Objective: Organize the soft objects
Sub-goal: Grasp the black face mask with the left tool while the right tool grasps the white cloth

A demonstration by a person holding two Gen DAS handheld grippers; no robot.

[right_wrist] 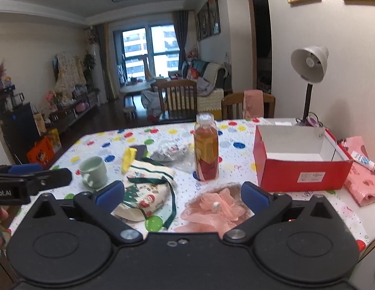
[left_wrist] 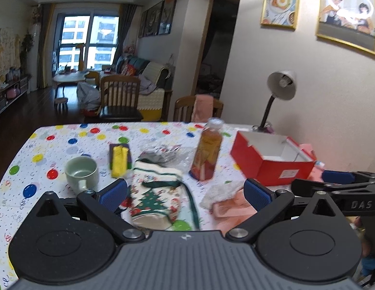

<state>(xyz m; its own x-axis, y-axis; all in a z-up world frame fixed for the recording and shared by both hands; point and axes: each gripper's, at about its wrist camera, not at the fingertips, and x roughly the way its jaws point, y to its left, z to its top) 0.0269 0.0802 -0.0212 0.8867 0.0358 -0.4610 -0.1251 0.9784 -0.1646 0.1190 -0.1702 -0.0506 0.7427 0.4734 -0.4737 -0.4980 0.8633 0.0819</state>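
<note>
Table with spotty balloon cloth holds everything. Far left: pale green mug, yellow sponge on dark pad just beside it. Middle: white cloth pouch with Christmas tree picture and green strap, flat on table, between wide-apart fingers of left gripper, not touching them. Tall bottle of amber drink stands upright behind. Pink frilly cloth with fluffy white edge lies between spread fingers of right gripper, nothing held. Far right: open red cardboard box, white inside, well apart from both soft things.

Red box, balloon-dotted tablecloth
</note>
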